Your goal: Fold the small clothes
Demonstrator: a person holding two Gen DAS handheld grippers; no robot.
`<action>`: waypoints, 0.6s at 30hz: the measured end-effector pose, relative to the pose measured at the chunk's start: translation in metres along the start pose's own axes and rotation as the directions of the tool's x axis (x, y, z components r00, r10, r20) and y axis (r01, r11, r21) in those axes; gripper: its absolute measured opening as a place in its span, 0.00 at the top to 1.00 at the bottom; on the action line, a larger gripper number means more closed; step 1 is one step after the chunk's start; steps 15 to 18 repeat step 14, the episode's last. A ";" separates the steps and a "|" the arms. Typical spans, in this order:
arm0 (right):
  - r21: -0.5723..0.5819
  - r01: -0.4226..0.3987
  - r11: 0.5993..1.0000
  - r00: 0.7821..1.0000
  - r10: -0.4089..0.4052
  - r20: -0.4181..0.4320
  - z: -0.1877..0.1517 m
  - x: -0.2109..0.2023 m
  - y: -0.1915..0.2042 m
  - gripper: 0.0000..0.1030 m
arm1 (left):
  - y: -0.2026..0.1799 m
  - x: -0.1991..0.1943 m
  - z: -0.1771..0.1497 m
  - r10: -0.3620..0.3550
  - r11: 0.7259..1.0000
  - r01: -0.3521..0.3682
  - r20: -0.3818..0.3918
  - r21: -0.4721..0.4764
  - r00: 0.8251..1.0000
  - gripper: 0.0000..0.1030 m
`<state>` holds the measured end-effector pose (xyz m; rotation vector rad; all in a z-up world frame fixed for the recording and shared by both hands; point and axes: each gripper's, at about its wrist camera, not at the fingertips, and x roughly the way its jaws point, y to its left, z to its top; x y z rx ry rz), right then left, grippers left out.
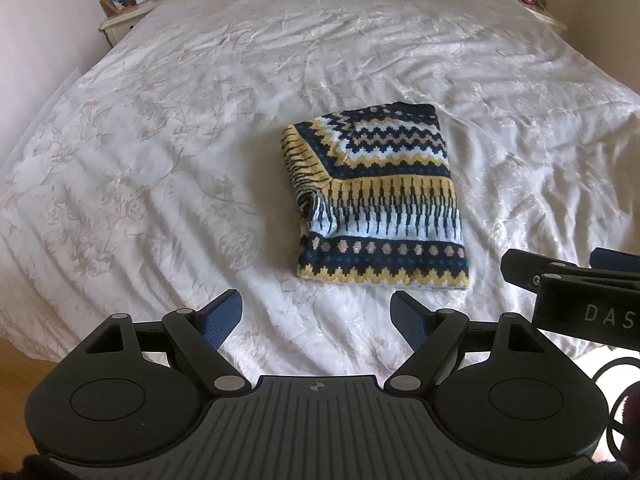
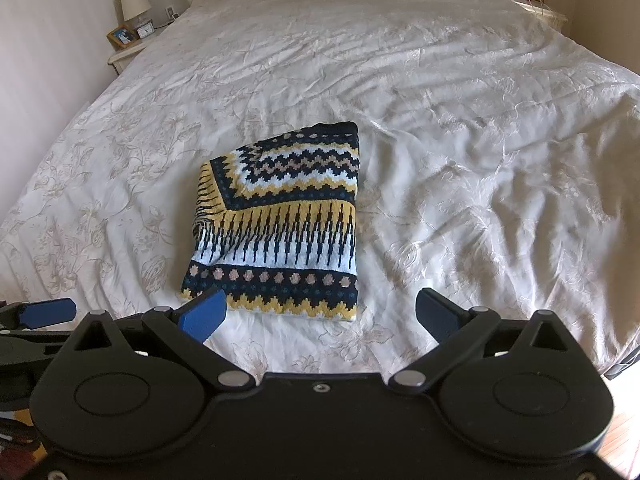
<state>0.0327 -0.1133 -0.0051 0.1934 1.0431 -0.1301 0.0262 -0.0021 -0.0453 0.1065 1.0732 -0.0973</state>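
A knitted sweater [image 1: 380, 200] with navy, yellow, white and pale blue zigzag bands lies folded into a neat rectangle on the white bed; it also shows in the right wrist view [image 2: 280, 220]. My left gripper [image 1: 318, 316] is open and empty, held back from the sweater's near edge. My right gripper [image 2: 320, 312] is open and empty, just in front of the sweater's near edge. The right gripper's side shows at the right edge of the left wrist view [image 1: 568, 276]. A blue pad of the left gripper shows at the left edge of the right wrist view [image 2: 48, 312].
The white floral bedspread [image 1: 160, 160] is wrinkled all around the sweater. A nightstand [image 1: 124, 16] with a lamp, clock and picture frame stands at the far left. Another nightstand [image 2: 536, 0] stands at the far right. Wooden floor [image 1: 12, 384] shows below the bed's near edge.
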 end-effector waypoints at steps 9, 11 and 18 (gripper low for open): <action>-0.001 -0.001 1.000 1.000 0.001 -0.002 0.000 0.001 -0.001 0.03 | -0.002 0.000 0.002 0.007 1.000 -0.007 0.004 0.006 1.000 0.22; 0.001 -0.001 1.000 1.000 0.001 -0.004 0.000 0.001 -0.001 0.03 | -0.002 0.000 0.002 0.007 1.000 -0.007 0.003 0.005 1.000 0.22; 0.001 -0.002 1.000 1.000 0.002 -0.008 -0.001 0.002 0.001 0.03 | -0.003 0.000 0.002 0.007 1.000 -0.007 0.002 0.003 1.000 0.22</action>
